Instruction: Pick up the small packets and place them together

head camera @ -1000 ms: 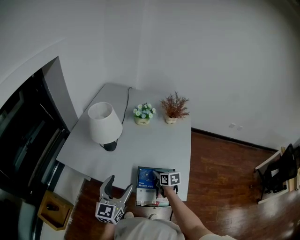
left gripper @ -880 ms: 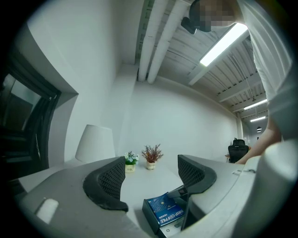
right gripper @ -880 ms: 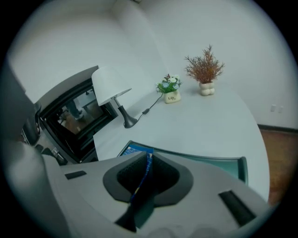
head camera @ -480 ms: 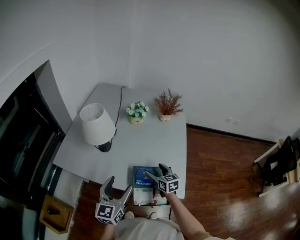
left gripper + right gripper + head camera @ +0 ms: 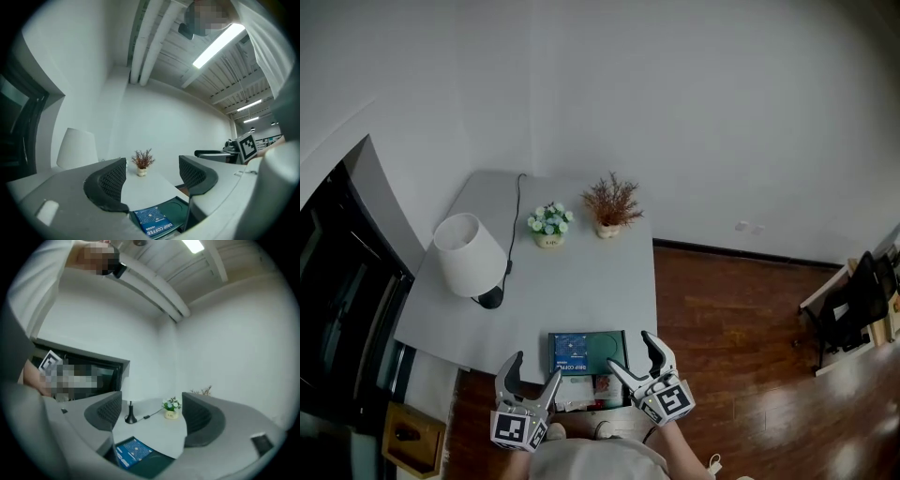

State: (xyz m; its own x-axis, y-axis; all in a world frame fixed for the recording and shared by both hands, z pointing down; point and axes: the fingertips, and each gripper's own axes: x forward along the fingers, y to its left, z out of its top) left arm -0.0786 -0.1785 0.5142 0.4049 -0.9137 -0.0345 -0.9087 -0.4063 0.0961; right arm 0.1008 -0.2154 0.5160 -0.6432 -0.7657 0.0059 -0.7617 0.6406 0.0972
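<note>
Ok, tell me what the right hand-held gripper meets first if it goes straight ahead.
Probably nothing near: the open right hand-held gripper points level above the green tray and table. Farther on stands the flower pot, though depth is unclear.

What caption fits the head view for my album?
Left gripper open, right gripper just opened and empty, beside a green tray holding a blue coffee packet at the edge of the table.

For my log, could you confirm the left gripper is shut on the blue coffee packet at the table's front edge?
No: the left gripper view shows the left gripper open and empty; the blue coffee packet lies at the front edge of the table.
</note>
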